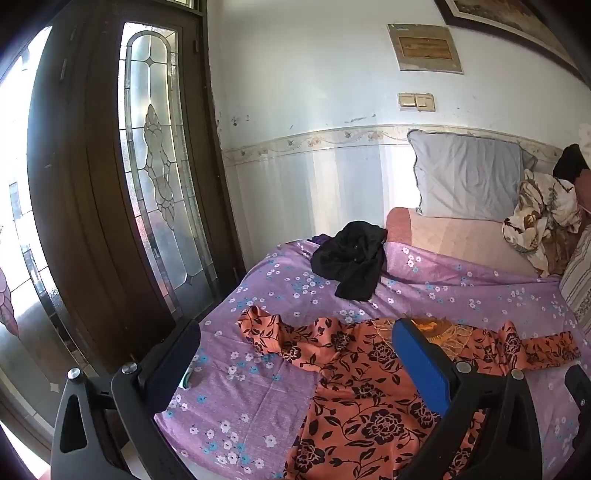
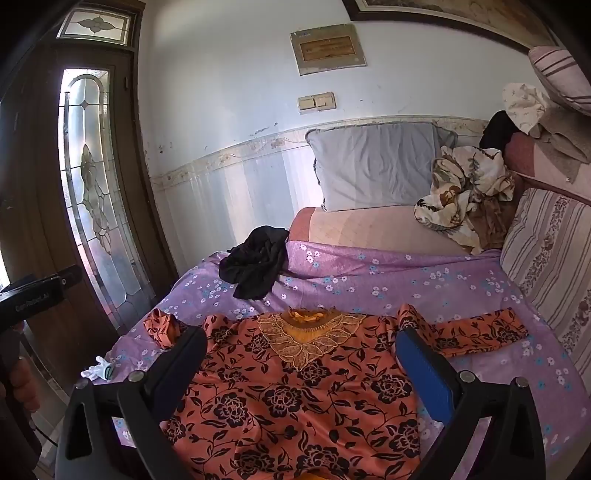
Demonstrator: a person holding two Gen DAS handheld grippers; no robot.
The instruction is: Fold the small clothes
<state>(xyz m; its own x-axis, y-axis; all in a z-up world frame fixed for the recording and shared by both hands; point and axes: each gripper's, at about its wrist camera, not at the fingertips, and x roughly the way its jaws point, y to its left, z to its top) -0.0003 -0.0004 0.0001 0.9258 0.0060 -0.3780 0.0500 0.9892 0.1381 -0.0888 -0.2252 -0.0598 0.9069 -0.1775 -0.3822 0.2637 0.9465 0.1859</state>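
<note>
Nothing folded yet: orange blouse (image 2: 295, 398) lies flat on the bed (image 2: 424, 288).
Left gripper (image 1: 295, 354) and right gripper (image 2: 301, 360) hover over the blouse, both wide and empty; next they likely need a sleeve.

The lower hem of the orange flowered dress (image 2: 295, 398) is cut off by the bottom edge in both views. In the left wrist view, the blue pad of the left tool (image 1: 295, 343) covers part of its gold collar. The framed picture (image 2: 443, 11) on the wall is cut by the top edge. The text on the wall plaque (image 2: 328, 48) is too small to read. The small white thing (image 2: 96, 370) at the bed's edge is too small to identify.
</note>
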